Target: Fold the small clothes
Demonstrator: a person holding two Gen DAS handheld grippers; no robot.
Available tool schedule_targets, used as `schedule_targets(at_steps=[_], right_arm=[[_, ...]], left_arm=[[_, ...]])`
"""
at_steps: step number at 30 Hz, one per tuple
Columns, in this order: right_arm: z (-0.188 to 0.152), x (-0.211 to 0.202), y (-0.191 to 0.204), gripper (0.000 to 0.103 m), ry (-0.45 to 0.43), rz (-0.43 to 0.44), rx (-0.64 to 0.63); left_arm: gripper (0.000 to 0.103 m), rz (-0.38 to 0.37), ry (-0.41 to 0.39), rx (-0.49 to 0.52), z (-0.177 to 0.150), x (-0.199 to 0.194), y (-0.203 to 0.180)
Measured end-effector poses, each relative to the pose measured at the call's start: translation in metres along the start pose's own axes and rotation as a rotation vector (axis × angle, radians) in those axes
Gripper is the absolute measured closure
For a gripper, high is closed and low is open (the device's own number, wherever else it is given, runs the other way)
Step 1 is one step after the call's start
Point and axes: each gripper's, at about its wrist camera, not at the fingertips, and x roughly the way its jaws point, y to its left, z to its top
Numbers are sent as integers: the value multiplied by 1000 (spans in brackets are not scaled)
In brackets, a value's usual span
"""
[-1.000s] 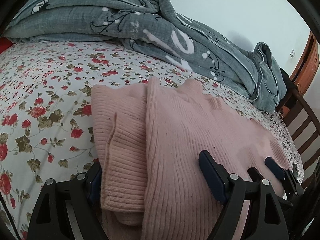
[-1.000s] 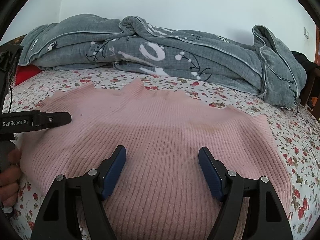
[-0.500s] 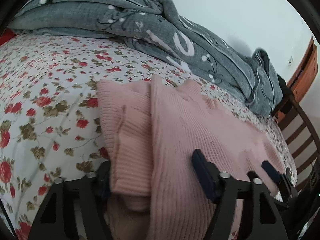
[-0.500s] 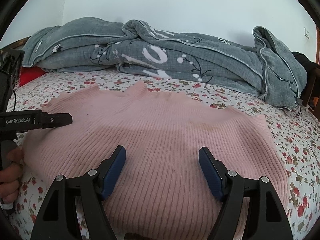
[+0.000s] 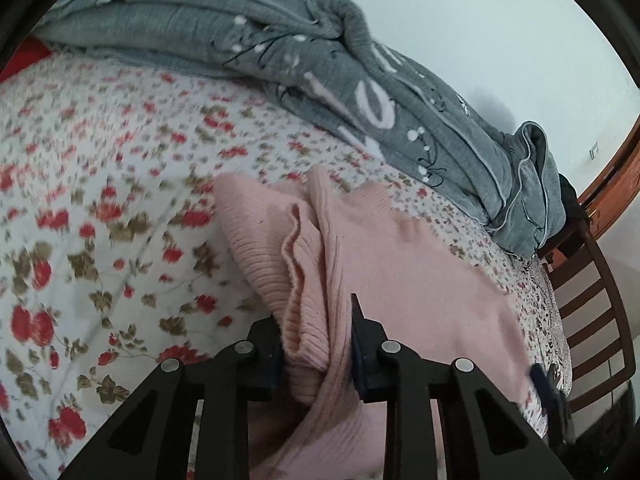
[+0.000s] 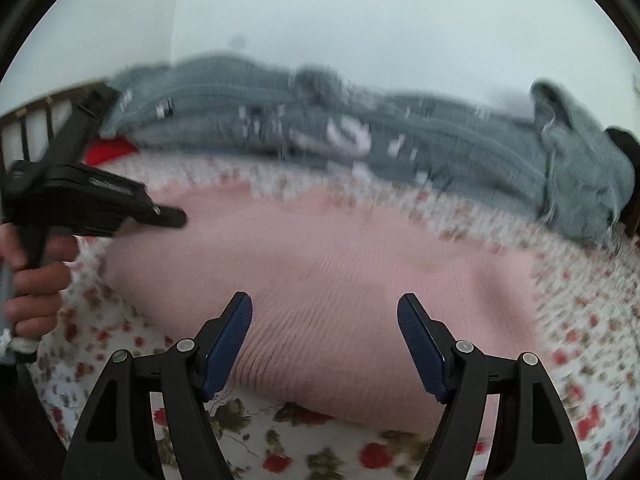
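I saw left gripper closing, bunched hem of pink ribbed knit sweater pinched between its jaws | right gripper spread wide, empty, above sweater | sweater lay on floral bedsheet, grey quilt at 12 o'clock

You were working in a home bedroom: a bed with a floral sheet, a rumpled grey quilt, and a wooden chair beside it.
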Motion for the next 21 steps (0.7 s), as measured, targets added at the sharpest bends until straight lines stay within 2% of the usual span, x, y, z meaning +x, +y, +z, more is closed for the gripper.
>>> schedule_targets(at_steps=[4, 9, 13, 16, 17, 19, 21], right_arm=[[6, -39, -31, 29, -157, -87, 0], [8, -70, -89, 27, -269, -172, 96], [1, -74, -139, 26, -256, -230, 172], [-7, -70, -173, 26, -212, -285, 230], [-9, -69, -181, 26, -203, -292, 250], [-16, -70, -204, 26, -180, -300, 312], [-22, -73, -215, 26, -171, -293, 346]], left_arm=[[79, -3, 22, -4, 13, -10, -36], [79, 12, 15, 65, 18, -14, -103], [80, 12, 4, 164, 10, -8, -168], [84, -59, 15, 201, -9, 8, -215], [88, -96, 29, 222, -20, 17, -231], [94, -201, 102, 271, -45, 44, -260], [94, -204, 192, 305, -67, 67, -278]])
